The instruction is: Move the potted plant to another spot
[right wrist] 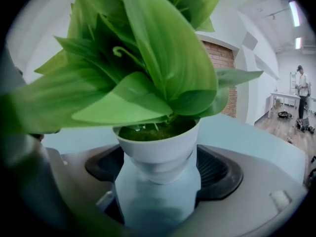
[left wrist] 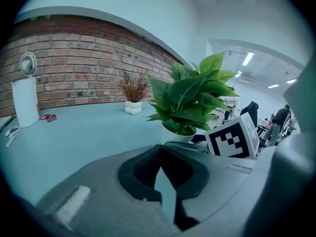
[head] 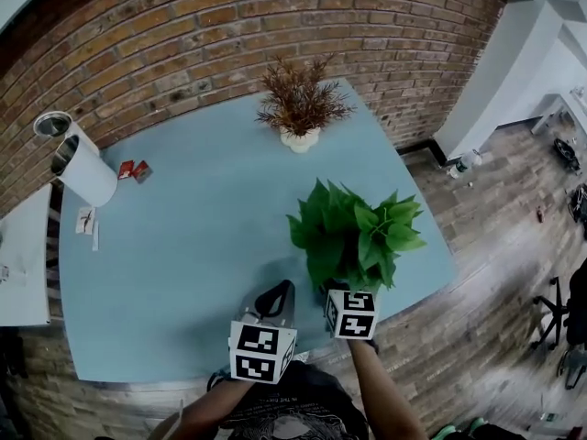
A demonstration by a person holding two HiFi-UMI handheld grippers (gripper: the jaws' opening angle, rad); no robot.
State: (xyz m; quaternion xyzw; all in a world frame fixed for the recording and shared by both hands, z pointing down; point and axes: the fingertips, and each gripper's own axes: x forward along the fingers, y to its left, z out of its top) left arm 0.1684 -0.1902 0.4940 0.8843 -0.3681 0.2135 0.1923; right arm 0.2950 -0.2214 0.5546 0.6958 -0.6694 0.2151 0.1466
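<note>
Sitting near the lower right edge of the light-blue tabletop (head: 183,246) in the head view, the potted plant (head: 353,236) stands upright in its white pot, its broad green leaves spreading over the jaws below them. The right gripper (right wrist: 160,167) reaches in from the bottom of the frame. In the right gripper view its jaws stand spread wide on either side of the pot, which rests on the tabletop between them; they are released, not clamped on it. The left gripper (head: 275,296) hovers just to the left of the plant in the head view. In the left gripper view its jaws are clenched tip to tip with nothing between them, and the plant appears to the upper right of them.

Well apart, toward the top centre of the head view, a dried brown plant (head: 301,108) in a small white pot stands near the brick wall (head: 229,16). At the left of that view a white cylindrical appliance (head: 83,163) stands on the tabletop with small red packets (head: 133,170) just beside it.
</note>
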